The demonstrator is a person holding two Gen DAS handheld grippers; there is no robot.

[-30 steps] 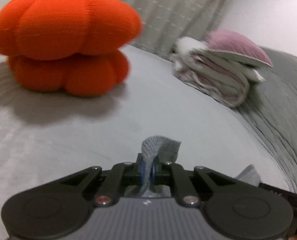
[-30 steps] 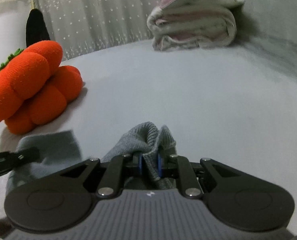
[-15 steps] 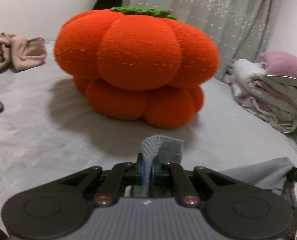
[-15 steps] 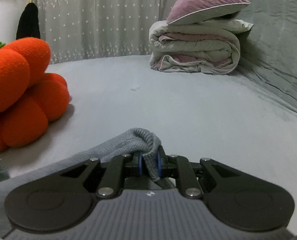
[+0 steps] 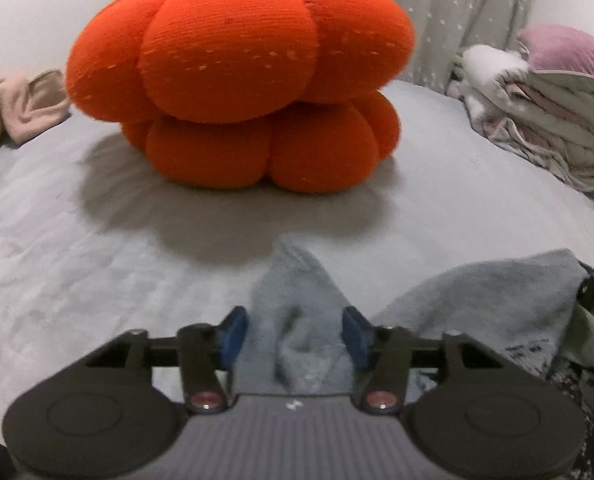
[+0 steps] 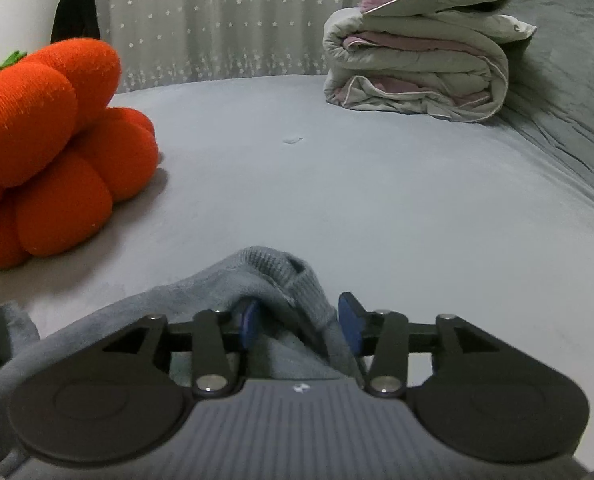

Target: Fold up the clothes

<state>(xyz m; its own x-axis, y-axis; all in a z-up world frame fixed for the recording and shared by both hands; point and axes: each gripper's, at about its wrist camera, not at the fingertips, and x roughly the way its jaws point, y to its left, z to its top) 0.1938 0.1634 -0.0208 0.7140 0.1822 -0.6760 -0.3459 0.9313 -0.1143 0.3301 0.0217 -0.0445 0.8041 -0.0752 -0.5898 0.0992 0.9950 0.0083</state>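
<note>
1. Left wrist view: the left gripper (image 5: 295,334), black with blue pads, fills the bottom of the frame. Its jaws stand apart and have just been opening.
2. A grey knitted garment (image 5: 297,320) rises in a soft peak between the blue pads at lower centre. The picture is blurred there, but the pads do not appear to press on the cloth.
3. More of the same garment spreads to the lower right of that frame and lies on a pale grey bed (image 5: 97,260).
4. A big orange plush pumpkin with a green stalk (image 5: 241,80) sits on the bed in the upper centre, well beyond the garment.
5. A crumpled beige cloth (image 5: 21,108) lies at the far left edge. A folded white and pink quilt with a mauve pillow on top (image 5: 545,120) sits at the right edge.
6. Right wrist view: the right gripper (image 6: 299,322) fills the bottom of the frame. Its jaws are also apart and have just been opening.
7. A ribbed grey fold of the garment (image 6: 273,276) humps up between these pads at lower centre, draping over the left pad; the right pad stands clear of it.
8. The pumpkin (image 6: 49,148) shows at the left edge, the quilt and pillow (image 6: 421,64) at upper right.
</note>
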